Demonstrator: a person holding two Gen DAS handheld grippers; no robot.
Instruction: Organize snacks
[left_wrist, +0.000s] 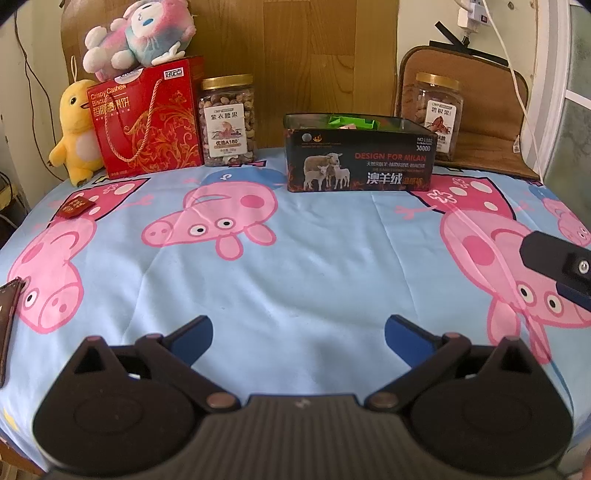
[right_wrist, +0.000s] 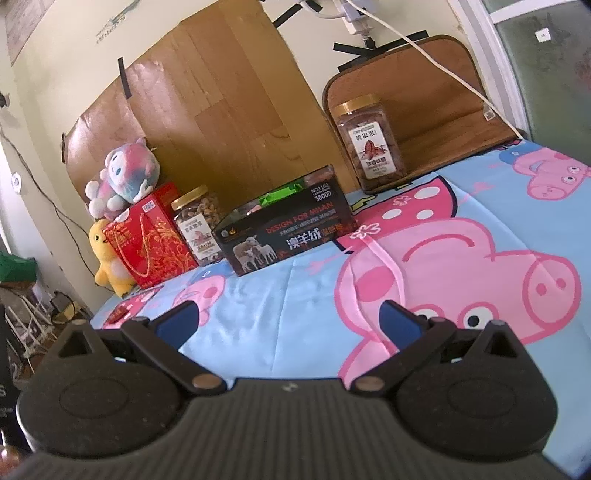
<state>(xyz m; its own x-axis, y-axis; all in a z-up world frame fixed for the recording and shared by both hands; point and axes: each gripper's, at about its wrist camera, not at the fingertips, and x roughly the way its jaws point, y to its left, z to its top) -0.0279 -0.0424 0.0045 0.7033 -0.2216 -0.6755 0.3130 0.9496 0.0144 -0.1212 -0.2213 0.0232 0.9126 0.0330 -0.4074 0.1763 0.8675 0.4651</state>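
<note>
Item: black tin (left_wrist: 360, 162) — open-topped, printed with sheep, stood on the table near its back edge; green wrappers were seen inside. Taken as landmark.

Left of the tin: a gold-lidded nut jar (left_wrist: 228, 120), then a red gift box (left_wrist: 147, 118) close beside it, a pink plush (left_wrist: 138, 31) perched on the box, a yellow plush (left_wrist: 77, 133) at the far end. Right of the tin and slightly behind it: a second nut jar (left_wrist: 437, 114), set on a brown mat.

Loose snacks: one small red packet (left_wrist: 75, 206) lay on the pig-print cloth (left_wrist: 295, 266), well left of and in front of the tin; a dark packet (left_wrist: 9, 325) was cut off at the left edge of the left wrist view.

Left claw (left_wrist: 298, 336): released, nothing held, hovering above the cloth in front of the tin. Right claw (right_wrist: 288, 321): likewise spread and empty, to the right of the tin.

Risks, as judged:
- The flat red packet could be missed or the cloth pinched with it — the fabric was loose and creased.
- A dragged cloth could shift the tin or topple a tall jar.
- The pink plush could be knocked off by a reach past the gift box.
- The dark packet lay near the table edge and could be pushed off.
</note>
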